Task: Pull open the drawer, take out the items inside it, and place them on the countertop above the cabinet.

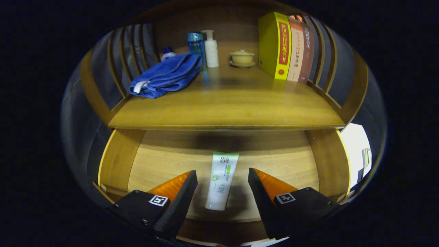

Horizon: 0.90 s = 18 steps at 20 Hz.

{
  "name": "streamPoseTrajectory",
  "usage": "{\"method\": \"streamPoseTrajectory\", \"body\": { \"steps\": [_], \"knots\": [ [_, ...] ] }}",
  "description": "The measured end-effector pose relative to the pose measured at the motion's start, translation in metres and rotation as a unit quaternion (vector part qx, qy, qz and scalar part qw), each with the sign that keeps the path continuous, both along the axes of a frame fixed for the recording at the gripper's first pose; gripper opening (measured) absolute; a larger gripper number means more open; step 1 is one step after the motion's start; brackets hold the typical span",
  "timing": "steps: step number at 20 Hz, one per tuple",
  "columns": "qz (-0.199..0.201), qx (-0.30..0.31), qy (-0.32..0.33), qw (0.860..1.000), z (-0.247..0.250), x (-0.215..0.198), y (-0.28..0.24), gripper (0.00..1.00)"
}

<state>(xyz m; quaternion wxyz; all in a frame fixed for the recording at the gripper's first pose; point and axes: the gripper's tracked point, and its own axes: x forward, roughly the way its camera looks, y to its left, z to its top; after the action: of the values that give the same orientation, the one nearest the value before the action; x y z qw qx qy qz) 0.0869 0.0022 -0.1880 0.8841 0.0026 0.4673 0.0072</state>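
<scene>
Fingers [222, 187] are hanging wide apart over the pulled-out drawer [118, 161], gripping nothing, with the white tube [221, 180] lying between them, untouched.

Your one camera rides on the gripper [223, 187] and looks forward and downward along its two black, orange-backed fingers [178, 195], which stand apart low in the picture. You are close above the pulled-out wooden drawer [118, 161], seeing straight onto its floor, where a white tube with a green end [221, 180] lies in line with the gap between the fingers. Beyond them the view rises over the wooden countertop [226, 106] to the slatted back rail.
</scene>
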Motion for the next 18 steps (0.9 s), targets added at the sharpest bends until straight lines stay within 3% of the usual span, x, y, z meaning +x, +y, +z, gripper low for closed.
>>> {"method": "streamPoseTrajectory", "body": {
  "steps": [10, 14, 18],
  "knots": [
    [-0.012, 0.007, 0.124, 0.992, -0.045, -0.002, 0.019, 0.98],
    [-0.017, 0.004, 0.149, 0.989, -0.055, -0.006, 0.018, 0.87],
    [-0.009, -0.01, 0.146, 0.989, -0.044, 0.001, 0.018, 0.64]
  ]
}}
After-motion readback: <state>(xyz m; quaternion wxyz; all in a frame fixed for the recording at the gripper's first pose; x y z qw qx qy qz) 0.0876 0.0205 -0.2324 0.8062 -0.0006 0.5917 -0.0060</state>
